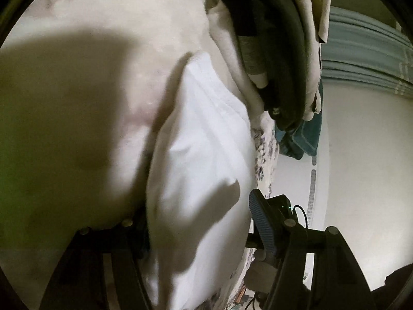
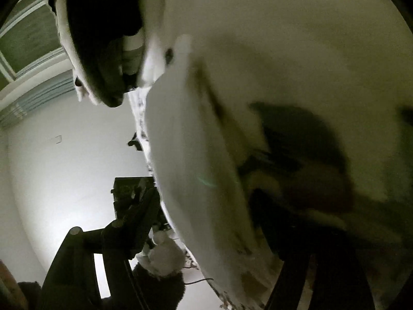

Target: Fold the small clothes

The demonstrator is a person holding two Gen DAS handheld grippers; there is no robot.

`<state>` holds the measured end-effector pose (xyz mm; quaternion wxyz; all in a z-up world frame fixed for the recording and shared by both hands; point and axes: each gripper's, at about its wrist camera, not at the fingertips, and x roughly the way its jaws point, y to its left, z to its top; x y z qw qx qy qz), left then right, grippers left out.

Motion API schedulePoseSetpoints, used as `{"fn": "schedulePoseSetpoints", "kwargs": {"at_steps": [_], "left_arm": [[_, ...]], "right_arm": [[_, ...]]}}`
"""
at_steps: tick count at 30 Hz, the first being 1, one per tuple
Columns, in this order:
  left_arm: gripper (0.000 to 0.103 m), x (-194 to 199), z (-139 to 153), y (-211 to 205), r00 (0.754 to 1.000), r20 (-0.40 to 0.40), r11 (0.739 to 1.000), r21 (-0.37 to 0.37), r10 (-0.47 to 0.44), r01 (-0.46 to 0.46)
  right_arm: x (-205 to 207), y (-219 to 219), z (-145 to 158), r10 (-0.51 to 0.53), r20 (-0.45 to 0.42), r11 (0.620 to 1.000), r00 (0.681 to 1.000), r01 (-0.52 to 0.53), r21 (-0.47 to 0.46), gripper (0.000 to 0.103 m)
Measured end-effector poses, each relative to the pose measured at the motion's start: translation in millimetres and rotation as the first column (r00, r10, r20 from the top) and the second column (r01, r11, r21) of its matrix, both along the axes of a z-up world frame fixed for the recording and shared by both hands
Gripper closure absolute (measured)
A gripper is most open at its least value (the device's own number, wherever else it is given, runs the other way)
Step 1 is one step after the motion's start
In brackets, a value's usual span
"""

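Observation:
A white garment point(image 1: 204, 170) lies folded over the edge of a pale bed sheet point(image 1: 103, 51), running up the middle of the left wrist view. My left gripper point(image 1: 198, 222) straddles it: the blue-padded right finger point(image 1: 260, 222) is beside the cloth, the left finger is partly hidden behind it, and the jaws stand wide apart. In the blurred right wrist view the same white garment point(image 2: 196, 160) fills the middle between the fingers of my right gripper point(image 2: 206, 219). Its left finger point(image 2: 139, 217) stands clear of the cloth; the right finger is lost in shadow.
A pile of other clothes point(image 1: 281, 51), beige, black and teal, hangs at the bed's edge beyond the garment; it also shows in the right wrist view point(image 2: 103, 38). A white wall point(image 1: 361, 180) and grey-blue curtain point(image 1: 366, 51) lie behind. A patterned bed cover point(image 1: 265, 149) shows below the sheet.

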<state>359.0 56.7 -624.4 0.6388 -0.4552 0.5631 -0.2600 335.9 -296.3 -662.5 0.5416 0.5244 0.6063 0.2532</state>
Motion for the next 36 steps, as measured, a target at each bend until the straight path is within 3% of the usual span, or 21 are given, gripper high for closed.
{"fn": "schedulePoseSetpoints", "kwargs": {"at_steps": [2, 4, 5, 8, 15, 19, 23, 28, 32, 36], "left_arm": [[0.043, 1, 6, -7, 0.999, 0.028, 0.999, 0.032, -0.022, 0.021], [0.063, -1, 11, -11, 0.998, 0.046, 0.998, 0.058, -0.033, 0.03], [0.086, -3, 11, -9, 0.998, 0.05, 0.997, 0.067, -0.04, 0.036], [0.087, -5, 21, -10, 0.996, 0.07, 0.993, 0.114, -0.048, 0.04], [0.087, 1, 69, -8, 0.993, 0.11, 0.99, 0.133, -0.049, 0.034], [0.087, 17, 121, -13, 0.985, 0.16, 0.988, 0.151, -0.057, 0.033], [0.087, 54, 183, -22, 0.97, 0.238, 0.988, 0.153, -0.051, 0.014], [0.087, 125, 238, -35, 0.946, 0.324, 0.989, 0.143, -0.025, -0.023], [0.087, 197, 252, -44, 0.93, 0.367, 0.986, 0.162, -0.021, -0.042], [0.087, 252, 225, -49, 0.94, 0.337, 0.978, 0.207, -0.043, -0.029]], "right_arm": [[3, 8, 3, 0.024, 0.015, 1.0, 1.0, -0.023, -0.014, 0.029], [5, 16, 8, 0.048, 0.031, 0.998, 0.998, -0.047, -0.048, 0.059], [5, 18, 9, 0.056, 0.027, 0.997, 0.998, -0.055, -0.047, 0.081], [5, 22, 21, 0.064, 0.063, 0.993, 0.996, -0.058, -0.1, 0.087], [8, 21, 76, 0.065, 0.122, 0.988, 0.99, -0.047, -0.15, 0.089], [22, 17, 137, 0.079, 0.186, 0.984, 0.979, -0.047, -0.173, 0.089], [50, 9, 201, 0.092, 0.265, 0.979, 0.96, -0.039, -0.199, 0.089], [121, -10, 273, 0.085, 0.371, 0.974, 0.925, 0.002, -0.228, 0.089], [183, -19, 293, 0.084, 0.408, 0.967, 0.909, 0.025, -0.253, 0.089], [238, -26, 276, 0.108, 0.385, 0.955, 0.917, 0.012, -0.298, 0.089]]}}
